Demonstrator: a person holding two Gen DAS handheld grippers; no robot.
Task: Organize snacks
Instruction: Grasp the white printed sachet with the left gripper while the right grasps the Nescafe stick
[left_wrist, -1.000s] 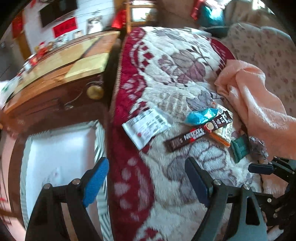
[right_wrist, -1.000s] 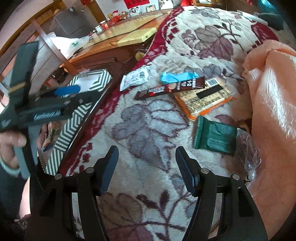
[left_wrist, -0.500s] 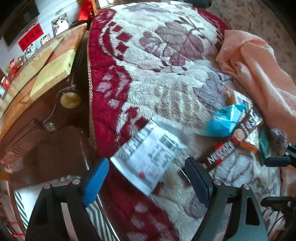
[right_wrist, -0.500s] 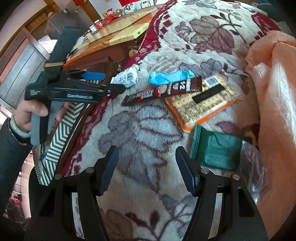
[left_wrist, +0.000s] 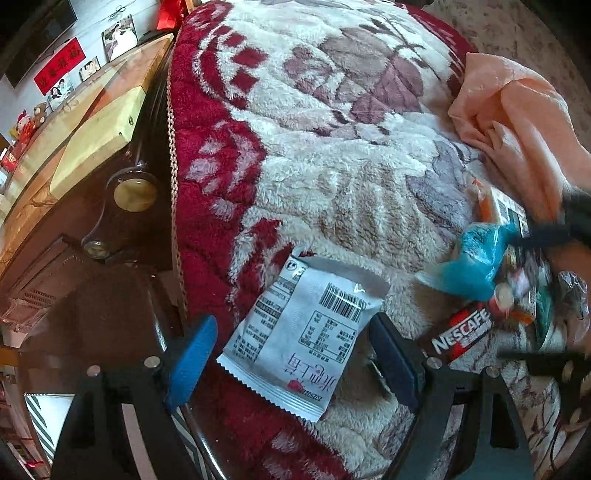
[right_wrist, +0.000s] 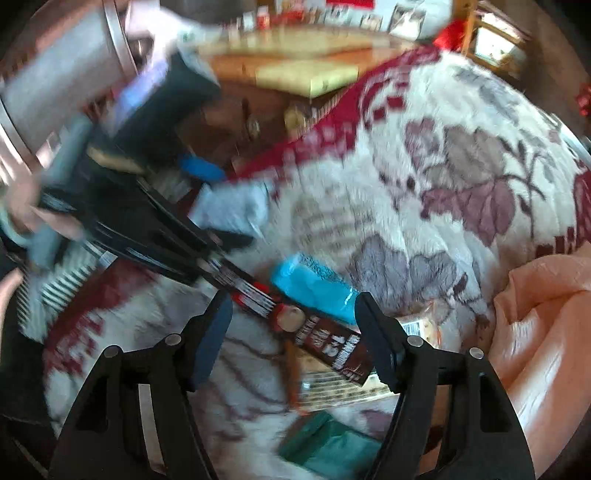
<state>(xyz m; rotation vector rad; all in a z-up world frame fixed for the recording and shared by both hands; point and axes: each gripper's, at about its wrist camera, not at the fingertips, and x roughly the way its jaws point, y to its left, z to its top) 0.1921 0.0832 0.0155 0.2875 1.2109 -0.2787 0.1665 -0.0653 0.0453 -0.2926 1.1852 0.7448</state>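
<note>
Snack packets lie on a red and cream floral blanket (left_wrist: 351, 155). My left gripper (left_wrist: 295, 354) is open with its jaws on either side of a white packet (left_wrist: 303, 339) near the blanket's edge. A dark Nescafe stick (left_wrist: 461, 332), a blue packet (left_wrist: 476, 258) and an orange packet (left_wrist: 491, 203) lie to its right. My right gripper (right_wrist: 295, 328) is open just above the Nescafe stick (right_wrist: 306, 325), with the blue packet (right_wrist: 314, 288) beyond it. A green packet (right_wrist: 332, 446) lies below. The right wrist view is motion blurred.
A peach cloth (left_wrist: 524, 122) lies bunched at the right. A dark wooden cabinet (left_wrist: 92, 206) stands left of the blanket. A striped box (left_wrist: 40, 417) sits low at the left. The left gripper body (right_wrist: 122, 214) crosses the right wrist view.
My left gripper has moved in over the white packet, which now lies between its jaws. My right gripper has swung forward over the Nescafe stick and blue packet.
</note>
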